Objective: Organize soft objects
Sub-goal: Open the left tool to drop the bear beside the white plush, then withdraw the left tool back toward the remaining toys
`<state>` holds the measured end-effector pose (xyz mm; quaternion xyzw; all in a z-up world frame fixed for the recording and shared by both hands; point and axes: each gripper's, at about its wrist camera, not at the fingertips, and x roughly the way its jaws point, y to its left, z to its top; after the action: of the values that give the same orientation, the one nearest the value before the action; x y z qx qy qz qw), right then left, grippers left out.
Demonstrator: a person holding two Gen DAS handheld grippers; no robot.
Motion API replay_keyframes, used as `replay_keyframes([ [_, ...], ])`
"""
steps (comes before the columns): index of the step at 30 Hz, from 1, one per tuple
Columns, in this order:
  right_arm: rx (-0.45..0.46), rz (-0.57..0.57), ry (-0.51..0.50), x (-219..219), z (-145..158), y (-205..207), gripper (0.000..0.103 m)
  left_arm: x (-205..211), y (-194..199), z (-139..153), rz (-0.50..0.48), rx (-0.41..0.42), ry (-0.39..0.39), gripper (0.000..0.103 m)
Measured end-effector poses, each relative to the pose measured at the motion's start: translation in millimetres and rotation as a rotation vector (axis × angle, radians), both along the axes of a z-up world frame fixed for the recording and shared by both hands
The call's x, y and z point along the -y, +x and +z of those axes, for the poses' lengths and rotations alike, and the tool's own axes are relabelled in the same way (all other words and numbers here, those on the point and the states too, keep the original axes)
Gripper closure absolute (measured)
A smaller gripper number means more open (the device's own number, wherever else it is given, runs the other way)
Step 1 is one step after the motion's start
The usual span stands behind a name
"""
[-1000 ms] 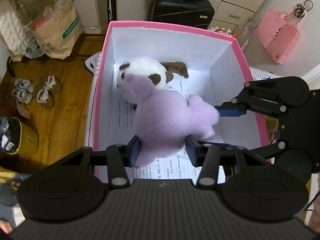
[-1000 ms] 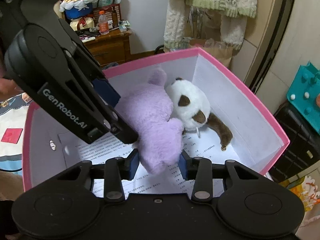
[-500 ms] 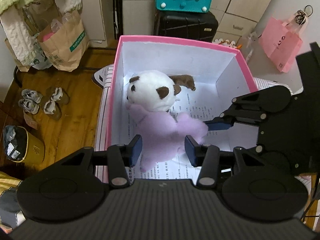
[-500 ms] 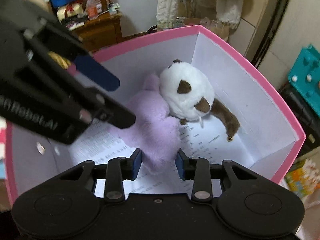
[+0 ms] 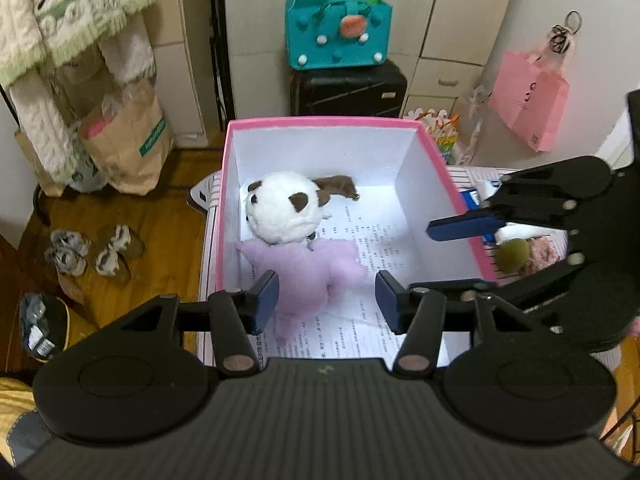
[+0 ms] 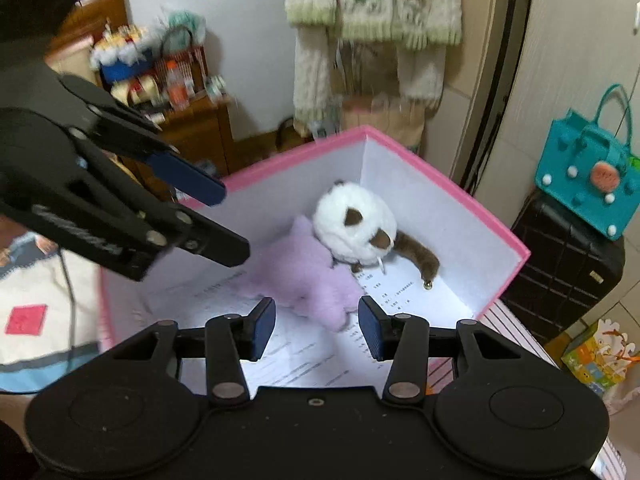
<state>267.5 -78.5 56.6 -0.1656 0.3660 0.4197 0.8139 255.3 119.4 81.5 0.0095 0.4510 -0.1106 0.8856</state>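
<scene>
Though partly hidden, purple plush [image 5: 308,276] below left claw [image 5: 326,300].

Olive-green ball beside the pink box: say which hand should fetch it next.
Right, probably. The right tool hangs over the pink box's edge beside the olive-green ball; the left tool sits over the purple plush inside. Both tools' jaws are opening, gripping nothing.

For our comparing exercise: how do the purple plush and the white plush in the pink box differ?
The purple plush is one plain colour; the white plush has brown patches and a brown limb. The purple plush lies flat and spread out; the white plush looks round and bulky. The purple plush lies nearer the cameras; the white plush sits toward the far wall. Both rest touching in the pink box.
</scene>
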Motion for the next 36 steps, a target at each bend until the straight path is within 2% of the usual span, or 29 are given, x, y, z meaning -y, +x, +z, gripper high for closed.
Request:
replay_keyframes([
  [10, 0.095, -0.005, 0.105, 39, 52, -67, 0.049, 22, -63, 50, -0.057, 0.106, 0.036, 0.042],
  [17, 0.157, -0.025, 0.119, 65, 70, -102, 0.045, 46, -105, 74, -0.097, 0.156, 0.066, 0.037],
  [25, 0.222, -0.063, 0.133, 110, 74, -137, 0.042, 82, -135, 75, -0.18, 0.171, 0.061, 0.035],
  [32, 0.226, -0.14, 0.145, 155, 67, -153, 0.039, 115, -152, 71, -0.253, 0.225, 0.012, 0.031],
  [36, 0.212, -0.192, 0.16, 181, 54, -158, 0.039, 136, -160, 60, -0.275, 0.272, 0.01, 0.029],
])
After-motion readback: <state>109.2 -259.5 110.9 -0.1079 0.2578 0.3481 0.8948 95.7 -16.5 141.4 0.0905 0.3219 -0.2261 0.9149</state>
